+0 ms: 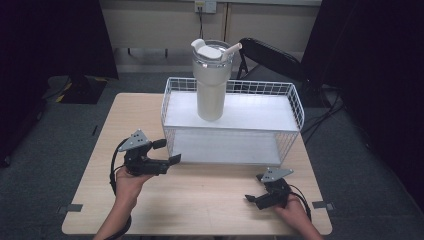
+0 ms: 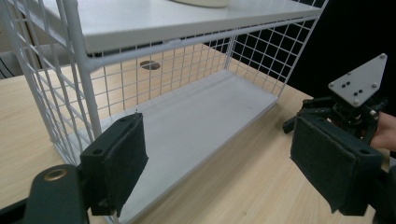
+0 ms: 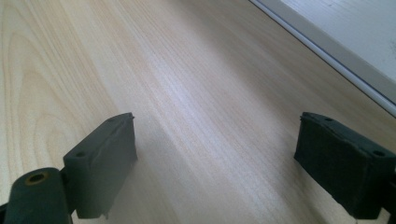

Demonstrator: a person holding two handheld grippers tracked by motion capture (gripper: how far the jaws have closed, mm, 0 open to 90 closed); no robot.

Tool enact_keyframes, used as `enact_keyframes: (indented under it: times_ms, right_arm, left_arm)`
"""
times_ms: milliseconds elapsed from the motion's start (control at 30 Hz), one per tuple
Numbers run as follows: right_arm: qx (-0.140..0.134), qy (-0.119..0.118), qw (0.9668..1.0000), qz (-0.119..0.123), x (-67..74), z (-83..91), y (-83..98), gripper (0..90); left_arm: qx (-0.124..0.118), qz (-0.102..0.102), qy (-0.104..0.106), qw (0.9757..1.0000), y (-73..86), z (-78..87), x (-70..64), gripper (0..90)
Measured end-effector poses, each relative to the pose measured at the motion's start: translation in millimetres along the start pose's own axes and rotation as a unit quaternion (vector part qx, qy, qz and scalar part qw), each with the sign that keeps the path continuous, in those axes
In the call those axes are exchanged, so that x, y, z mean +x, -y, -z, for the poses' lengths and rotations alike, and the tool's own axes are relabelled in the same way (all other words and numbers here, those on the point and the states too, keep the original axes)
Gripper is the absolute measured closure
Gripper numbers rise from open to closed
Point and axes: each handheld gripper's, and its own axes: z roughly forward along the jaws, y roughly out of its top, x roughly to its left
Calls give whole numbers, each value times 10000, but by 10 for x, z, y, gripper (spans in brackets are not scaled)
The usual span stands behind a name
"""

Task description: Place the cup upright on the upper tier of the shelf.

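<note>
A: Where was the tumbler (image 1: 211, 80)?

B: Upright on the rack's (image 1: 232, 116) top shelf, toward its left half, long axis vertical, lid and straw on top.

A: And the grippers?

B: The left gripper (image 1: 166, 151) hovered by the rack's front left corner, jaws spread wide and empty, pointing right along the rack's front. The right gripper (image 1: 251, 198) sat low on the surface (image 1: 210, 200) near the front right, jaws also parted with nothing between them, pointing left.

A: So which hand was nearer?

B: The left, I'd judge. The tumbler stood up and behind its jaws, slightly right of them. The right gripper lay well apart from it.

A: Anything in the way?

B: The wire rim around the top shelf. A reach would likely have to go over that rim and meet the tumbler's side squarely. The lower shelf (image 2: 196, 121) lay bare in the left gripper view, and the right gripper (image 2: 343, 112) showed beyond it.
</note>
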Motion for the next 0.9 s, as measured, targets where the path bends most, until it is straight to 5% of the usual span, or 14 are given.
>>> enact_keyframes:
  times_ms: [900]
  right_arm:
    - [-3, 0, 10000, -3, 1, 0, 0, 119]
  left_arm:
    - [483, 204, -156, 9985, 654, -29, 102, 193]
